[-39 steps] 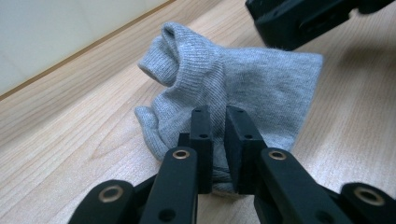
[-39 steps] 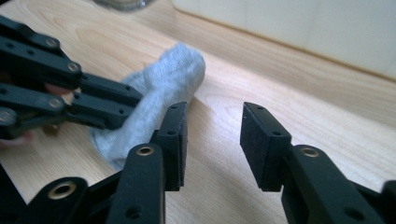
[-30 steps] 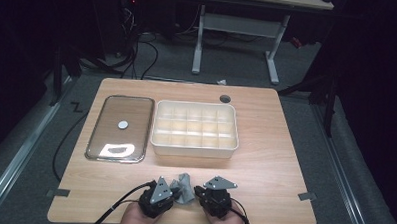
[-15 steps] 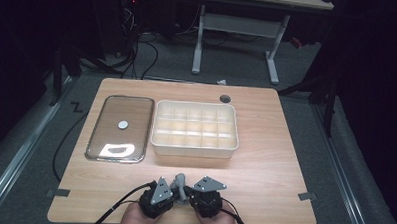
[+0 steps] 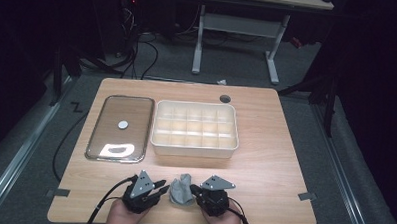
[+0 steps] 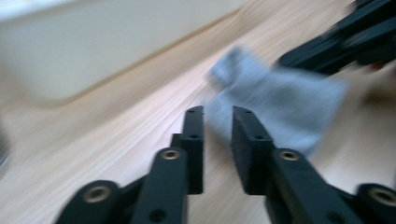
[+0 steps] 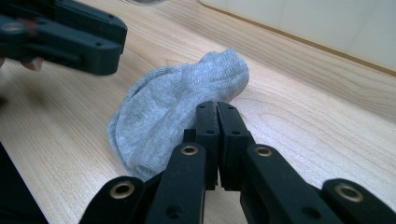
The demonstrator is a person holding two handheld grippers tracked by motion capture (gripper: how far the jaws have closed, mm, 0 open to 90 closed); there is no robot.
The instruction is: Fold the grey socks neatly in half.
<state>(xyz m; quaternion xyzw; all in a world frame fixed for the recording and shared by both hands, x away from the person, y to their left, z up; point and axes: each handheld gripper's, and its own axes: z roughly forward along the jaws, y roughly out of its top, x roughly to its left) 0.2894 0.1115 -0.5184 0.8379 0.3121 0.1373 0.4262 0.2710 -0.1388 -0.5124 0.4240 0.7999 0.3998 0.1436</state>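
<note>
1. Sock (image 5: 182, 189): lies crumpled on the desk (image 5: 264, 164), between both grippers.
2. Right gripper (image 7: 217, 108): closed, pinching the sock's edge.
3. Left gripper (image 6: 218, 116): jaws just opening, empty, beside the sock.
4. Divided box (image 5: 195, 126): empty; sock not yet stowed.

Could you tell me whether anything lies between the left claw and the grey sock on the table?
Nothing visible does: the left claw points at the grey sock with bare table between.

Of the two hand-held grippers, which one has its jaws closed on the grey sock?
The right hand-held gripper: its jaws pinch the grey sock. The left hand-held gripper has parted jaws with nothing between them.
</note>
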